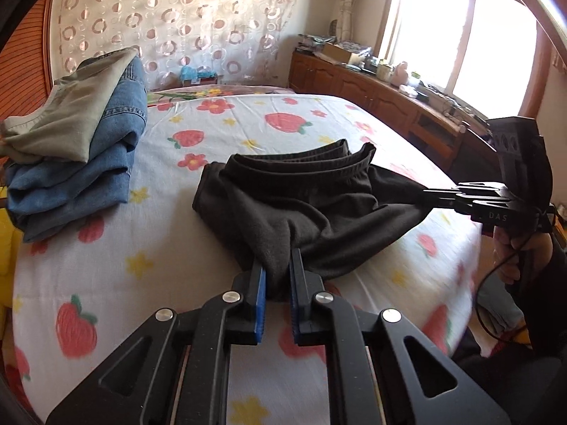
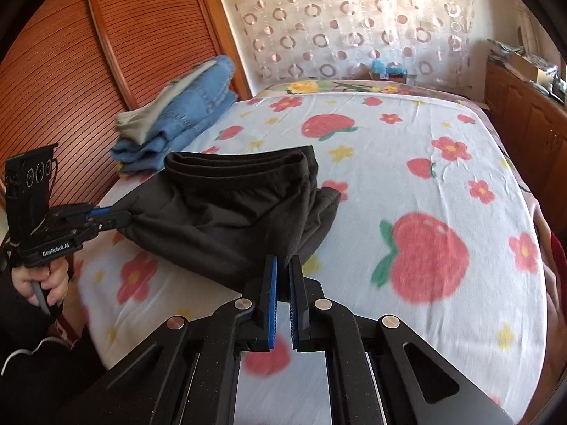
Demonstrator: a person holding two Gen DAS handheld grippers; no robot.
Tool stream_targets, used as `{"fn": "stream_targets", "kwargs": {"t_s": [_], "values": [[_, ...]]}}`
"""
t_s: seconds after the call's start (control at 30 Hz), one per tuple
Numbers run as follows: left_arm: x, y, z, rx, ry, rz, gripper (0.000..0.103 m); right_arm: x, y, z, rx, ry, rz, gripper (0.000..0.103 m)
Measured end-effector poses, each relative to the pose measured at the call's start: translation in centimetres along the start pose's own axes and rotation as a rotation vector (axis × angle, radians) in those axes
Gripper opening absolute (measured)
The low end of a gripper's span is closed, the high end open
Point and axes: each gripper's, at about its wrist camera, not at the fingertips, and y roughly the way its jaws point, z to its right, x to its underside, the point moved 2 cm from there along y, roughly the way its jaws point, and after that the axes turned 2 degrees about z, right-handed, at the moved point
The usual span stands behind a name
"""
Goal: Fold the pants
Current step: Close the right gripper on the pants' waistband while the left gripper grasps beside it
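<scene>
Black pants (image 1: 301, 205) lie bunched on the bed, the elastic waistband (image 1: 319, 163) on the far side. In the left wrist view, my left gripper (image 1: 276, 258) is shut on a near fold of the black fabric, which fills the gap between the blue pads. My right gripper (image 1: 425, 191) comes in from the right and pinches the pants' right end. In the right wrist view, that right gripper (image 2: 283, 260) is shut on the near edge of the pants (image 2: 219, 205). The left gripper (image 2: 129, 217) grips their left end, pulled taut.
The bed sheet (image 1: 159, 276) is white with strawberries and flowers. Folded jeans under a beige garment (image 1: 71, 148) are stacked at the far left. A wooden cabinet (image 1: 372, 88) runs under the window on the right. A slatted wardrobe door (image 2: 106, 53) stands left. A person's hand (image 2: 42, 279) holds each handle.
</scene>
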Motion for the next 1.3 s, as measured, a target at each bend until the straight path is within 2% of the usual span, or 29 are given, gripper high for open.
{"fn": "stream_targets", "kwargs": {"t_s": [0.1, 0.17, 0.23, 0.27, 0.3, 0.37, 0.43, 0.47, 0.5, 0.53, 0.6, 0.63, 0.87, 1.07, 1.3], "values": [[0.9, -1.0, 0.6, 0.017, -0.001, -0.015, 0.012, 1.3, -1.5, -0.4, -0.010, 0.004, -0.009, 0.005], [1.4, -1.1, 1.1, 0.003, 0.014, -0.034, 0.012, 2.1, -2.2, -0.7, -0.010, 0.003, -0.014, 0.005], [1.7, -1.0, 1.3, -0.012, 0.019, -0.049, 0.019, 2.7, -2.5, -1.0, 0.006, -0.008, -0.021, 0.005], [1.8, -0.8, 1.3, -0.016, 0.019, -0.054, 0.025, 2.9, -2.7, -1.1, 0.018, -0.014, -0.026, 0.006], [1.8, -0.8, 1.3, -0.020, 0.020, -0.055, 0.036, 2.9, -2.7, -1.1, 0.027, -0.014, -0.032, 0.013], [1.5, -0.8, 1.0, -0.028, 0.015, -0.033, 0.052, 2.7, -2.9, -1.1, 0.051, -0.012, -0.026, 0.017], [1.1, -0.8, 0.6, -0.029, -0.002, -0.026, 0.064, 2.3, -3.4, -1.3, 0.048, -0.013, -0.011, 0.022], [0.9, -0.6, 0.4, -0.037, -0.006, -0.023, 0.074, 2.3, -3.5, -1.4, 0.057, -0.017, -0.004, 0.028], [0.7, -0.6, 0.3, -0.040, -0.006, -0.014, 0.079, 2.2, -3.6, -1.4, 0.067, -0.019, 0.000, 0.032], [0.4, -0.5, 0.1, -0.034, -0.010, -0.007, 0.079, 2.0, -3.6, -1.4, 0.072, -0.020, 0.003, 0.033], [0.1, -0.3, 0.0, -0.042, -0.012, -0.007, 0.079, 1.8, -3.6, -1.5, 0.075, -0.022, 0.008, 0.044], [-0.1, -0.1, -0.1, -0.053, -0.006, -0.006, 0.079, 1.7, -3.3, -1.5, 0.082, -0.025, 0.006, 0.046], [-1.1, 0.5, -0.7, -0.063, -0.011, 0.014, 0.079, 0.3, -2.0, -1.6, 0.077, -0.068, 0.019, 0.047], [-1.8, 1.7, -1.0, -0.059, 0.004, 0.006, 0.079, -1.5, 0.8, -1.1, 0.072, -0.105, 0.008, 0.047], [-2.7, 4.2, -1.6, -0.042, 0.027, -0.039, 0.046, -2.8, 4.2, -0.3, 0.045, -0.126, -0.043, 0.047]]}}
